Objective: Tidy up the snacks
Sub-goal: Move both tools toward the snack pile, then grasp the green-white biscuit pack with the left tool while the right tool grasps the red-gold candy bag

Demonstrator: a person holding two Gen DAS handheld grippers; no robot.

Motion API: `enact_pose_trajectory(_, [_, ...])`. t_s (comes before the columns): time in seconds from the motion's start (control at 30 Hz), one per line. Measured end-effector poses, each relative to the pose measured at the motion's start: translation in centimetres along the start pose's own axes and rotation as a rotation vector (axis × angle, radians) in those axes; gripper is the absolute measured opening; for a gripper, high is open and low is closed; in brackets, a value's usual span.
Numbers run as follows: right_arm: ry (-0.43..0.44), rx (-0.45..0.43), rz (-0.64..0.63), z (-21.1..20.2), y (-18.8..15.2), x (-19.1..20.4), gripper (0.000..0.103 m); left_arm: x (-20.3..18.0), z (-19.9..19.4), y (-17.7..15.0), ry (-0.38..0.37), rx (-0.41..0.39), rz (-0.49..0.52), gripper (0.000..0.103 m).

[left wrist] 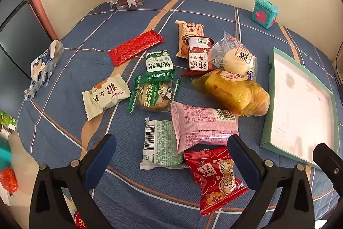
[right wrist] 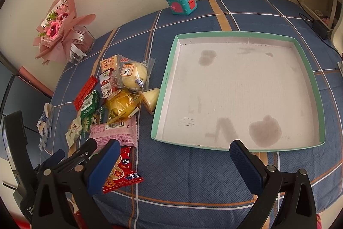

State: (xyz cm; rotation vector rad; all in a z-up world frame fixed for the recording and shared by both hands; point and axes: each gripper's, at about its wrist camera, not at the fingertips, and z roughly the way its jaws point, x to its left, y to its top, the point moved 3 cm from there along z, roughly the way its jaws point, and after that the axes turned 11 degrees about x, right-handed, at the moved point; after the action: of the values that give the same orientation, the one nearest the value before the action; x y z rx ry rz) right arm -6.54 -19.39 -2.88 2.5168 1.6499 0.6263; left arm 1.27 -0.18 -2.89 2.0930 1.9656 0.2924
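Left tool (left wrist: 171, 156): jaws spread wide, holding nothing, above the near packets at lower centre.
Right tool (right wrist: 174, 161): wide open, empty, lower frame.
Snacks (left wrist: 188, 87): scattered mid-frame on the worktop (left wrist: 64, 121).
Tray (right wrist: 317, 87): right of the snacks, bare inside.

— What could be read there?
— The red pack (right wrist: 120, 171) said "GOOD LUCK" and "好运".
— Anything else?
— The green pack (left wrist: 153, 96) read "三牛万年"; the pink pack's (left wrist: 203, 124) barcode began "6 911988".
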Motion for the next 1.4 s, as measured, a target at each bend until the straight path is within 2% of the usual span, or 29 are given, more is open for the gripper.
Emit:
enact_pose_trajectory(0.1, [0.002,0.001,0.002,0.0,0.0,0.0,0.103,0.0,0.1,0.0,0.045,0.015,0.014,0.103])
enact_pose_trajectory(0.3, [-0.002,0.003,0.001,0.0,0.0,0.0,0.103,0.0,0.3,0.0,0.062,0.031,0.019,0.103])
enact_pose_trajectory(0.57, [-0.011,0.005,-0.004,0.2,-0.1,0.2,0.103,0.2,0.4,0.1,0.052,0.042,0.011,0.103])
enact_pose_trajectory(0.73, [-0.009,0.015,-0.041,0.7,0.0,1.5,0.103,2.3,-0.3,0.9,0.053,0.036,-0.029,0.103])
enact_pose_trajectory(0.87, [-0.005,0.059,-0.087,2.3,-0.3,3.6,0.103,4.7,0.1,1.4,0.054,0.05,-0.073,0.103])
enact_pose_trajectory(0.93, [0.0,0.088,-0.105,3.2,-0.6,4.6,0.103,5.9,0.5,1.4,0.065,0.022,-0.085,0.103])
enact_pose_trajectory(1.03, [0.042,0.154,-0.139,4.9,-1.3,6.3,0.103,6.3,1.9,0.9,0.016,0.091,-0.09,0.103])
enact_pose_trajectory(1.1, [0.051,0.202,-0.159,6.2,-1.8,7.2,0.103,6.4,2.7,0.9,-0.006,0.108,-0.089,0.103])
enact_pose_trajectory(1.23, [0.012,0.278,-0.19,8.5,-2.6,7.9,0.103,5.9,4.0,1.0,-0.035,0.145,-0.069,0.103])
enact_pose_trajectory(1.4, [-0.044,0.328,-0.243,10.5,-3.5,8.8,0.103,4.8,5.4,1.0,-0.08,0.199,-0.053,0.103])
